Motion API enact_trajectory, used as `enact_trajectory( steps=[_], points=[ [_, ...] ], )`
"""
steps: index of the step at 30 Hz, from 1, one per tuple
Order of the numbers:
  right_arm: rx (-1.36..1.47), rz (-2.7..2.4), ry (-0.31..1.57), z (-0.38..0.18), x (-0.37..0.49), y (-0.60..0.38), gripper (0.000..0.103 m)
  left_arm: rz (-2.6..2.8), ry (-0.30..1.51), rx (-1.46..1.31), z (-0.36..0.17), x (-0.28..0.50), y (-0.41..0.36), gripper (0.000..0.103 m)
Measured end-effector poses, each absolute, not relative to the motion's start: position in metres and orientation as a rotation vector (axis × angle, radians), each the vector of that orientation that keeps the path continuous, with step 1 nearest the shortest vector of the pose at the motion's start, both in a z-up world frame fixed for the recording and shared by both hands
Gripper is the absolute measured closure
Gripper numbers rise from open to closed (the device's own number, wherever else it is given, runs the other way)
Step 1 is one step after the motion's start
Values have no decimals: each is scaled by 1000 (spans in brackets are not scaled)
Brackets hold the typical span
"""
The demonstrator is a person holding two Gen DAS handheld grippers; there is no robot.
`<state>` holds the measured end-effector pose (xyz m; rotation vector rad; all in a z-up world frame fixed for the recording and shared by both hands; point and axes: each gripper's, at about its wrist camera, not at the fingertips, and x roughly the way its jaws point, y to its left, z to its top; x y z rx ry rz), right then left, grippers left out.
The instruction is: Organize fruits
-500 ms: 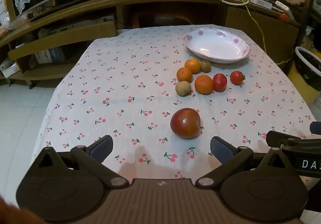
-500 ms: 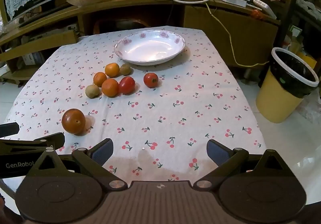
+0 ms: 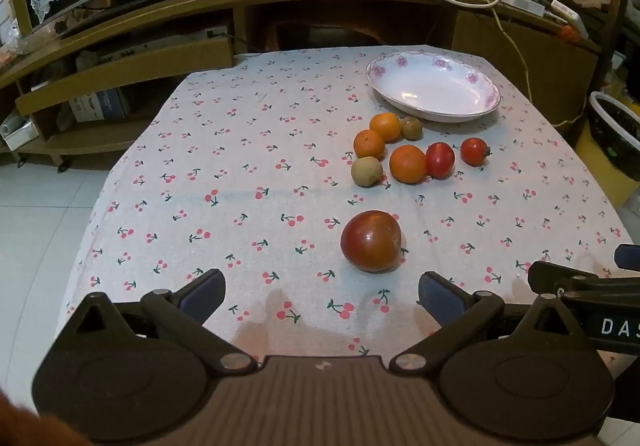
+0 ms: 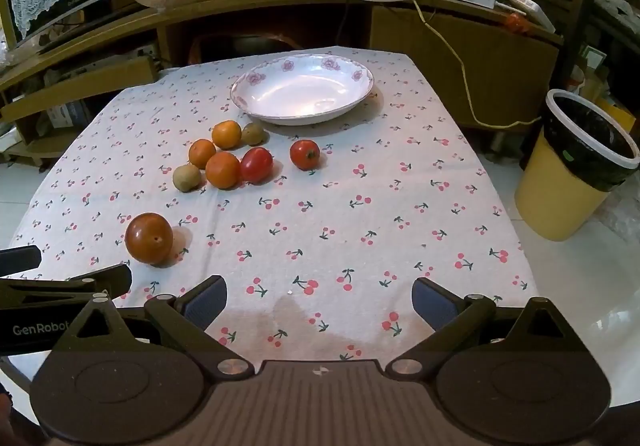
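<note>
Both hand-held grippers spread, empty; large tomato (image 3: pixel 371 241) just ahead of left hand-held gripper (image 3: pixel 320 292).

Right tongs (image 3: pixel 624 286) cut off by left-wrist frame edge; left tongs (image 4: pixel 24 278) likewise in right-wrist view. Counter's (image 4: pixel 360 206) near edge hidden behind tong bodies.

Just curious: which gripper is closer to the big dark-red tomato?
The left gripper; the tomato sits just ahead of its open jaws. The right gripper is farther, with the tomato off to its left.
</note>
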<state>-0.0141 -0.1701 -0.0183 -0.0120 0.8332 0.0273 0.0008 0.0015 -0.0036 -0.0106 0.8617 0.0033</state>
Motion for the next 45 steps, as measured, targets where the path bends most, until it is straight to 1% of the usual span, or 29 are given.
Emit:
enact_trajectory(
  steps=[36,45],
  points=[
    [-5,40,844,-20,-15,-166,6,7,859,-8,-4,0,1,0],
    [3,50,851,-20,-14,-167,8,3,858,-1,-1,1,1,1]
  ],
)
